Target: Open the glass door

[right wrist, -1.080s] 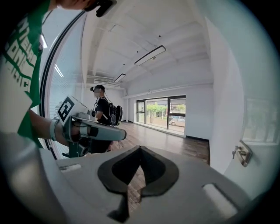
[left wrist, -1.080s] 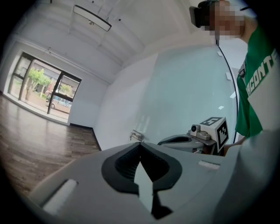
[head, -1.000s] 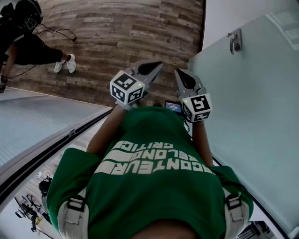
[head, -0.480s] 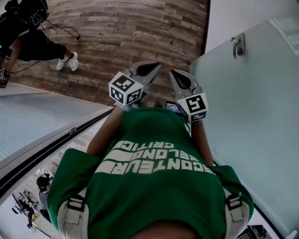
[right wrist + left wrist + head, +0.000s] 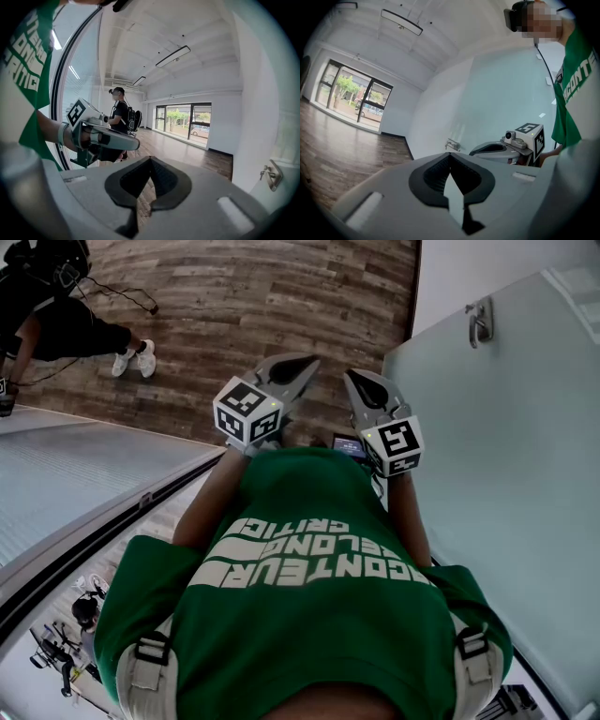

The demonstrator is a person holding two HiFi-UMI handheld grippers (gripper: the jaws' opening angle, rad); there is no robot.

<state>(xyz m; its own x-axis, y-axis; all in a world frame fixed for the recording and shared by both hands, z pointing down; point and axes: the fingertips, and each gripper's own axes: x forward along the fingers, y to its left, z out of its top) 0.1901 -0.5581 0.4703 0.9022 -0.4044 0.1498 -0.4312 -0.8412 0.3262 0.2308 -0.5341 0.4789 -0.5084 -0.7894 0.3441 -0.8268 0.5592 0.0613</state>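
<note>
1. wood-plank floor [image 5: 262,306] fills the top of the head view, with a white wall [image 5: 487,263] at the upper right and a second person in black [image 5: 56,306] standing at the far upper left.
2. glass door [image 5: 506,474] runs down the right side: a pale, frosted blue-green pane (nothing can be seen through it), its edge next to the white wall.
3. a small metal handle [image 5: 480,322] sits on the pane near that edge, well apart from both grippers.
4. left gripper [image 5: 305,362] is held out in front of the green shirt [image 5: 309,596], jaw tips pressed together with nothing between them.
5. right gripper [image 5: 354,379] is just beside it, nearer the door but not touching the glass, tips likewise closed on nothing.
</note>
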